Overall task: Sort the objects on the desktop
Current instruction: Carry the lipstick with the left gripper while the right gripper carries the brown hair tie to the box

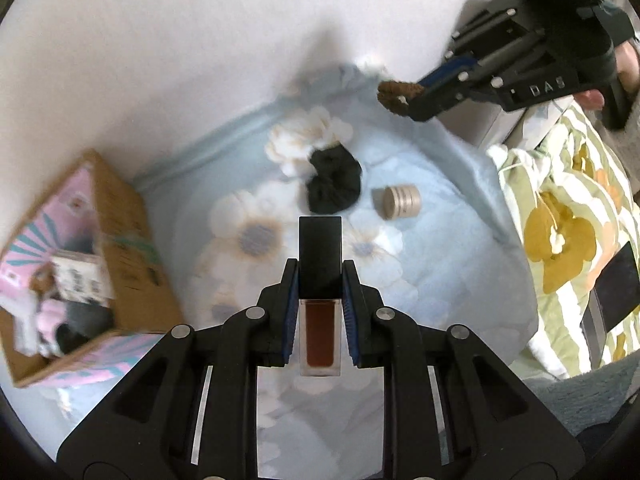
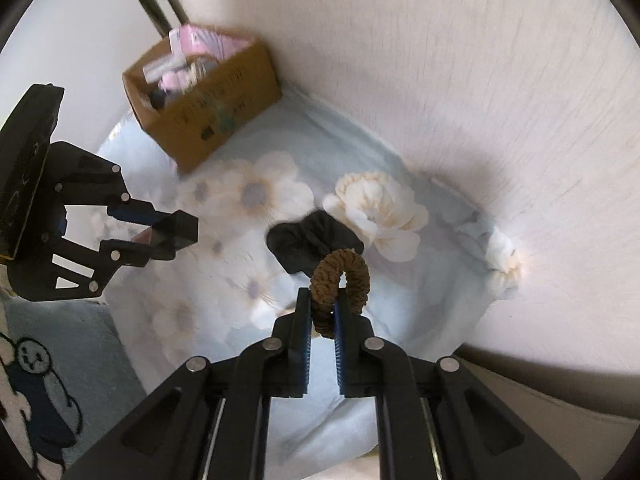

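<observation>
— Jaws first: what did your left gripper (image 1: 320, 280) hold?
— Closed on the square-capped glass tube of dark red liquid (image 1: 320, 300), lifted over the pale blue floral blanket (image 1: 440, 260).
— And your right gripper (image 2: 323, 312)?
— Pinched shut on the brown braided hair tie (image 2: 340, 280), above the black scrunchie (image 2: 312, 240).
— You needed level carries to the open cardboard box (image 1: 132, 248), releasing low inside.

**Cloth, glass, card and matt plastic**

My left gripper (image 1: 320, 280), matt black plastic with ribbed blue pads, pinches a clear glossy lip-gloss tube (image 1: 320, 300) with a matt black cap. My right gripper (image 2: 322, 308) holds a rough, braided brown hair tie (image 2: 340, 276). At twelve o'clock lies a soft black cloth scrunchie (image 1: 334, 182); at ten, a dull cardboard box (image 1: 84, 272). The blanket (image 1: 420, 240) looks fleecy.
</observation>
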